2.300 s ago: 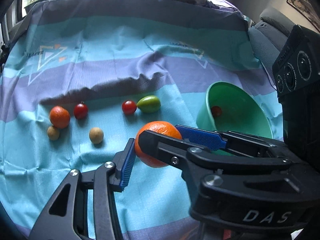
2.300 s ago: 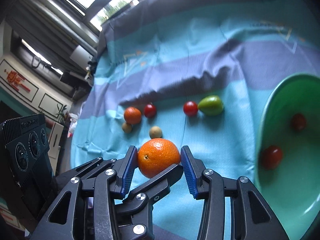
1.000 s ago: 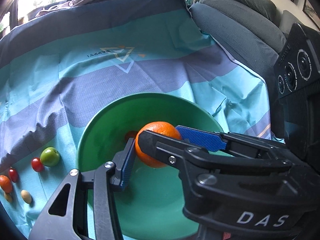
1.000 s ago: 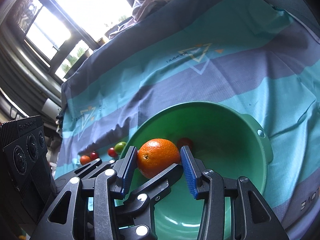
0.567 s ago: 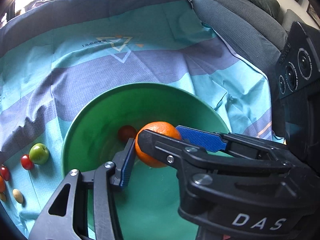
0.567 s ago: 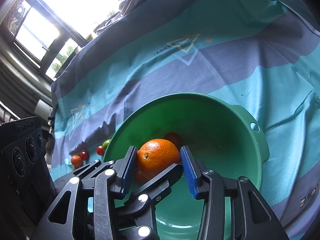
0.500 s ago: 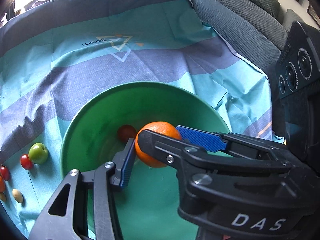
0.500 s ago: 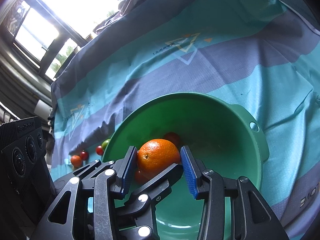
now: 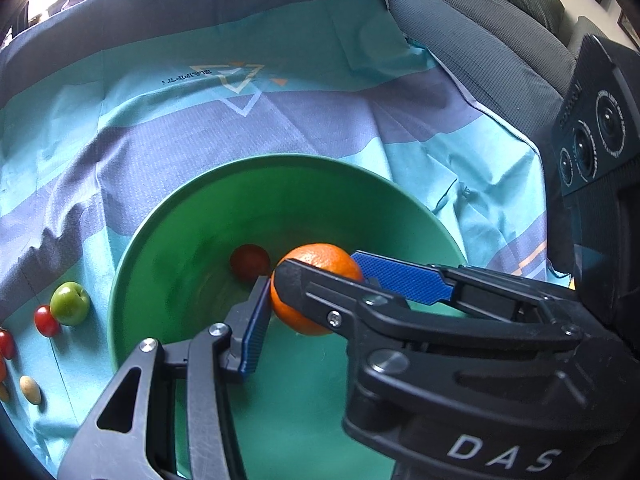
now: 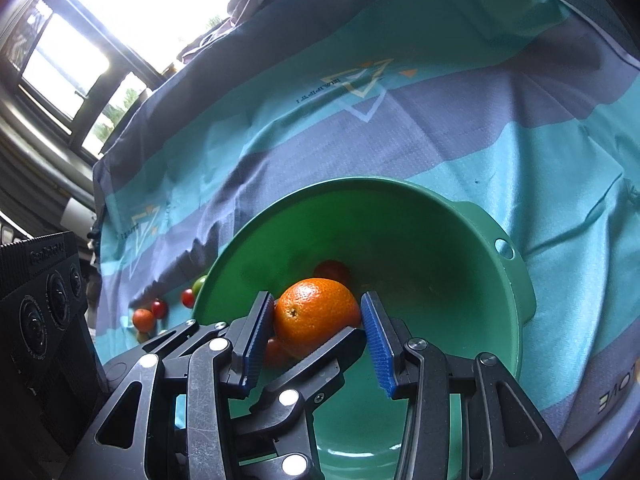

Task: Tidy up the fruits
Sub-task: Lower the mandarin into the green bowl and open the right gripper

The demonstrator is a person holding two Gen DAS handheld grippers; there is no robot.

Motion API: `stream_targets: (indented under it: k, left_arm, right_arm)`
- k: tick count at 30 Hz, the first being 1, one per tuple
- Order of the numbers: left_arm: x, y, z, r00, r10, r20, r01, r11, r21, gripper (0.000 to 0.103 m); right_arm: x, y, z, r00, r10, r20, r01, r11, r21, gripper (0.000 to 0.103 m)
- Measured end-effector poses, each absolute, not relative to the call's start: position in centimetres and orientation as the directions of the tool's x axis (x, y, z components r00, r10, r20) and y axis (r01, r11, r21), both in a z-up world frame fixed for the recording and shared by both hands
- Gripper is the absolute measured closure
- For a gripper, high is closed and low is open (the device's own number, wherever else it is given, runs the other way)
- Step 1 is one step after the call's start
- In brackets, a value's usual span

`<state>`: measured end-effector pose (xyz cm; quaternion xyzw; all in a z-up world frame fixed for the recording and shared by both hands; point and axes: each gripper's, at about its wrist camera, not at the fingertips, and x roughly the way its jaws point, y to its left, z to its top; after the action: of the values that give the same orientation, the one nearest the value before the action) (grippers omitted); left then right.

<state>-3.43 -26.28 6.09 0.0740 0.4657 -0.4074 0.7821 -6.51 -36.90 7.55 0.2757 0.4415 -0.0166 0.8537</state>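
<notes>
An orange [image 9: 316,286] is held over the inside of a green bowl [image 9: 168,248]. It also shows in the right wrist view [image 10: 316,312], above the same bowl [image 10: 460,240]. My left gripper [image 9: 308,304] and my right gripper [image 10: 318,332] each have blue pads on two sides of the orange, their jaws crossing. A red tomato [image 9: 250,261] lies in the bowl; another red fruit [image 10: 276,350] sits below the orange. A green fruit [image 9: 70,303], red tomatoes [image 9: 46,321] and small tan fruits [image 9: 30,389] lie on the cloth at the left.
A striped teal and purple cloth [image 9: 240,128] covers the surface. A grey sofa [image 9: 480,40] stands at the back right. A small orange [image 10: 144,319] and tomatoes [image 10: 159,308] lie left of the bowl. Windows [image 10: 80,52] are at the back left.
Both grippers carried the orange from above the cloth to over the bowl, then lowered it slightly into the bowl. The grip on the orange has not changed.
</notes>
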Motion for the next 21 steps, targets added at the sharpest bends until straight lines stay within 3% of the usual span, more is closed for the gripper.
stream_targets:
  k: [15,21]
  left_arm:
    - [-3.7,-26.5,5.5,0.234,-0.558,-0.796,0.701,0.664,-0.260,0.056]
    - [-4.1,-25.5,6.7,0.270,-0.591,-0.760,0.700,0.663,-0.266,0.057]
  right_arm:
    - [-6.3,-37.0,7.1,0.582,0.203,-0.787,0.298,0.848,0.439,0.056]
    - [-6.5,-36.9,7.6,0.595,0.183,-0.783,0.311,0.845,0.435,0.056]
